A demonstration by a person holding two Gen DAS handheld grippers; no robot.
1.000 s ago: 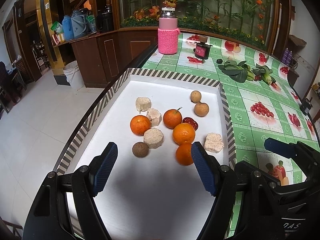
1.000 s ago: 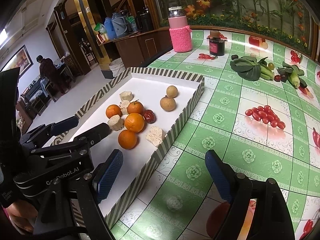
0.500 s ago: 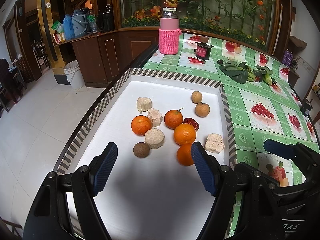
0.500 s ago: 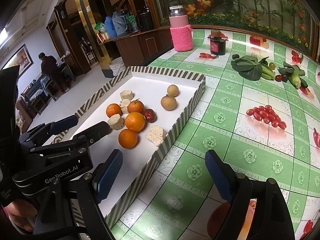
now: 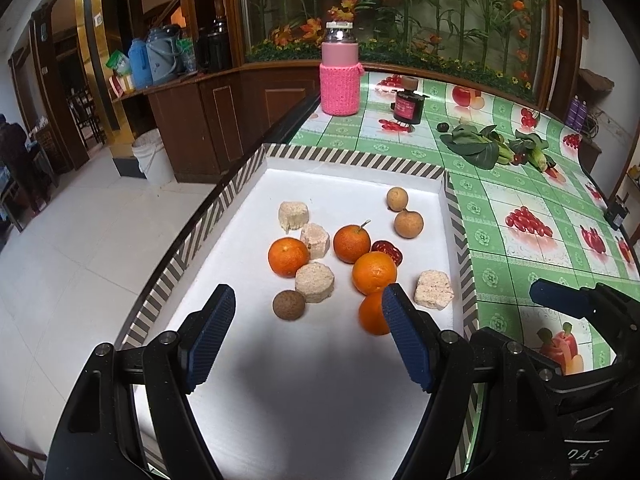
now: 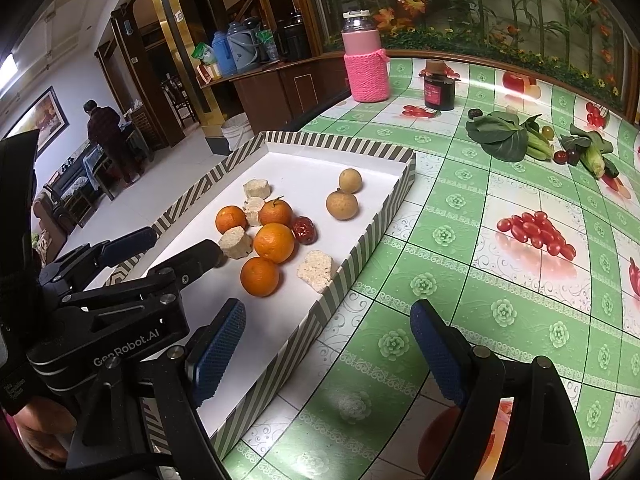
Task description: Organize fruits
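Observation:
A white tray with a striped rim (image 5: 352, 158) (image 6: 360, 256) holds several oranges (image 5: 374, 272) (image 6: 274, 242), several pale cake pieces (image 5: 314, 282) (image 6: 315, 270), two tan longans (image 5: 408, 224) (image 6: 342, 205), a dark brown round fruit (image 5: 289, 305) and a red date (image 5: 387, 251) (image 6: 304, 230). My left gripper (image 5: 308, 332) is open and empty over the tray's near end, just short of the fruit. My right gripper (image 6: 324, 344) is open and empty over the tray's right rim and the tablecloth.
The green fruit-print tablecloth (image 6: 500, 280) lies to the right of the tray. At the far end stand a pink-sleeved jar (image 5: 340, 76) (image 6: 366, 64) and a dark jar (image 5: 408, 106) (image 6: 439, 90), with leafy vegetables (image 5: 480, 148) (image 6: 504, 138). The table drops to the floor on the left.
Both grippers have eased slightly towards the fruit. Nothing on the tray has moved, and both stay open.

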